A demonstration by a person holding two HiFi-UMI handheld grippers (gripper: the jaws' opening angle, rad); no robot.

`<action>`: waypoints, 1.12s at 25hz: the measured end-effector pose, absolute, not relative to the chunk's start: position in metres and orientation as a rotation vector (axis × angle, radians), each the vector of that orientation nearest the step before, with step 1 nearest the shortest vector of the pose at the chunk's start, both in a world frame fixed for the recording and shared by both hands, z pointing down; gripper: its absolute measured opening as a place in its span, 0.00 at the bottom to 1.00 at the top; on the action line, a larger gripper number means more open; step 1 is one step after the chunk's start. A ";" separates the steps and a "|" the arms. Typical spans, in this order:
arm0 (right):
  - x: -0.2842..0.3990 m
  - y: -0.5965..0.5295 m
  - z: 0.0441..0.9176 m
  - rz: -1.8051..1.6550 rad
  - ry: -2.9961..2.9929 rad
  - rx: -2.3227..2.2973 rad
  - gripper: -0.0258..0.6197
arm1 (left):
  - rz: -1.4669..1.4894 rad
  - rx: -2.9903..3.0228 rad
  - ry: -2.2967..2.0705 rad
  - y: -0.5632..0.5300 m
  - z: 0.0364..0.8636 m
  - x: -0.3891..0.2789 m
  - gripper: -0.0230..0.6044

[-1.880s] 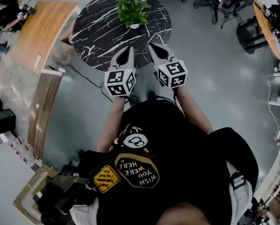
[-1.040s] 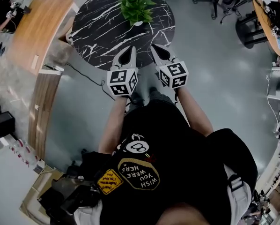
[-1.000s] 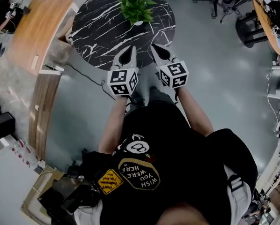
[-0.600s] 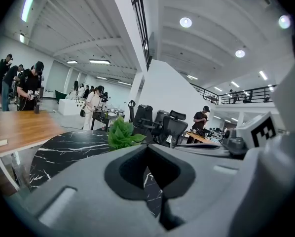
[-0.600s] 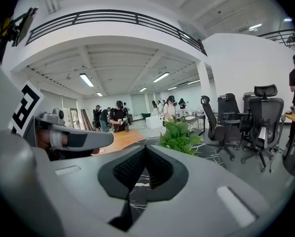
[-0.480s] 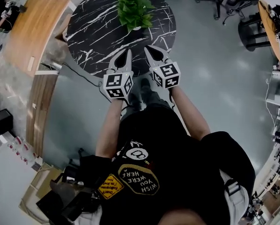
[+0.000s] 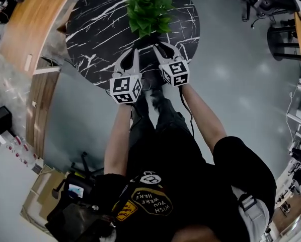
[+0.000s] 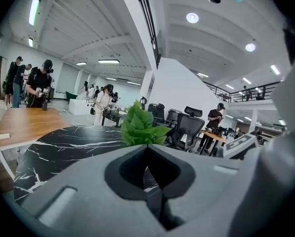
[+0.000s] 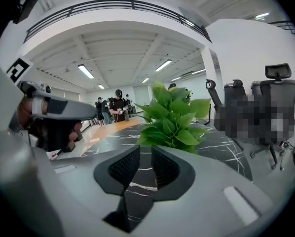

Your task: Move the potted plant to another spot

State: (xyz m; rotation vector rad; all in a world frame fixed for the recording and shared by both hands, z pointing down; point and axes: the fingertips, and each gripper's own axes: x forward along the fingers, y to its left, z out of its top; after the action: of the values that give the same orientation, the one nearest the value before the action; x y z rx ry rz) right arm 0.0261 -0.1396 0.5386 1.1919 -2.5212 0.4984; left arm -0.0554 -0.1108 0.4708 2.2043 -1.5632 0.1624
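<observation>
The potted plant (image 7: 149,9) stands upright on the round black marble table (image 7: 97,32), about at its middle, and from above its leaves cover the pot. Both tools hang over the table's near edge, side by side, tips toward the plant but short of it. The left gripper (image 7: 136,53) has its jaws together, holding nothing. The right gripper (image 7: 157,47) is opening its jaws, and only tabletop shows through the narrow gap.
</observation>
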 end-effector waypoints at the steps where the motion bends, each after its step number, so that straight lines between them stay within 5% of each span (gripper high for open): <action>1: 0.025 -0.145 0.552 0.519 -2.504 1.198 0.17 | 0.175 2.195 -1.568 -0.115 0.480 -0.060 0.04; 8: 0.017 -0.182 0.636 0.567 -2.321 1.303 0.55 | 0.164 2.147 -1.549 -0.131 0.525 -0.078 0.04; 12: 0.012 -0.216 0.648 0.461 -2.304 1.388 0.68 | 0.153 2.157 -1.522 -0.133 0.531 -0.080 0.04; 28: 0.006 -0.261 0.647 0.332 -2.335 1.466 0.79 | 0.144 2.148 -1.487 -0.120 0.536 -0.081 0.04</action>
State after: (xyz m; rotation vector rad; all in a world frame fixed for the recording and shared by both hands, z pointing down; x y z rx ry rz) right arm 0.0063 -0.2613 0.6467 1.4655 -2.3353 0.3323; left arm -0.0811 -0.1203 0.5362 2.1481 -1.4865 0.1445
